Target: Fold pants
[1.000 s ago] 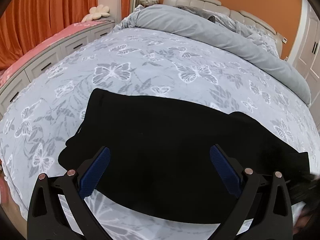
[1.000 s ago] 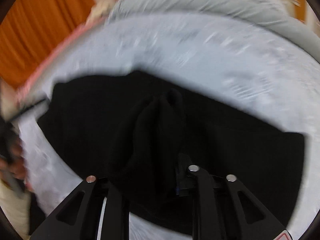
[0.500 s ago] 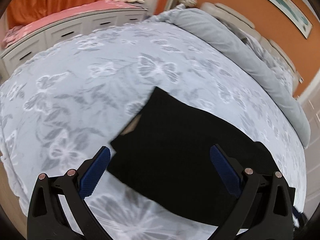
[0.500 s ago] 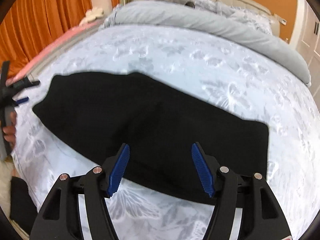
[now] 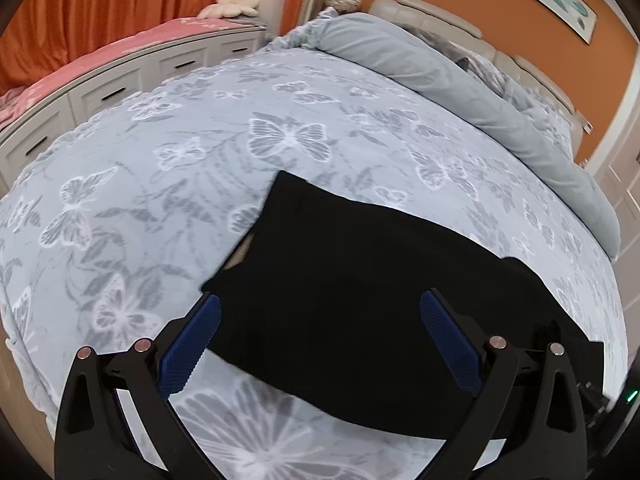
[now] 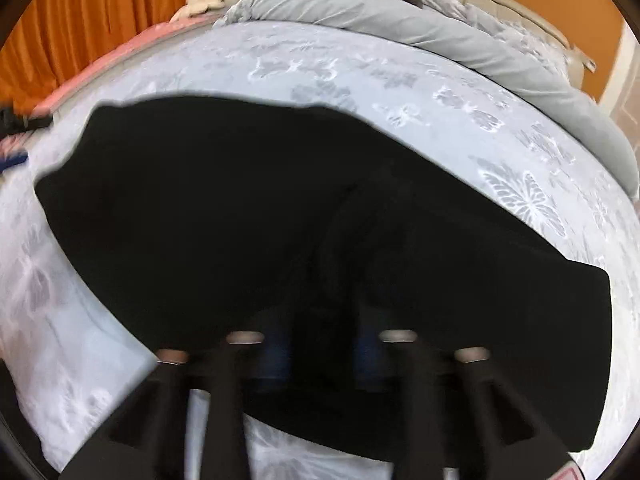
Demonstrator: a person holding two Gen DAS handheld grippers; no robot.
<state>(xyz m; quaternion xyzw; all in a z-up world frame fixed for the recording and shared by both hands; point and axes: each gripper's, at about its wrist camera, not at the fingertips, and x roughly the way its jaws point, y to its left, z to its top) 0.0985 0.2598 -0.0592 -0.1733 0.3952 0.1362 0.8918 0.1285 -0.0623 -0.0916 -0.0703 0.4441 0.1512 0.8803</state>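
We saw soft black pants [image 5: 360, 288] lying flat in a long strip on the bed [image 5: 160, 184] with its fuzzy butterfly cover. Our left gripper [image 5: 320, 340] hung wide open above them, holding nothing. Our right gripper [image 6: 320, 356] looked pinched on a raised fold of pants, though blurry.

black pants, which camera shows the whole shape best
The right wrist view: the black pants show end to end across the butterfly bedspread, though blurred, with a ridge of cloth between the right claw fingers. The left wrist view is sharper but shows only one end, under the open left claw.
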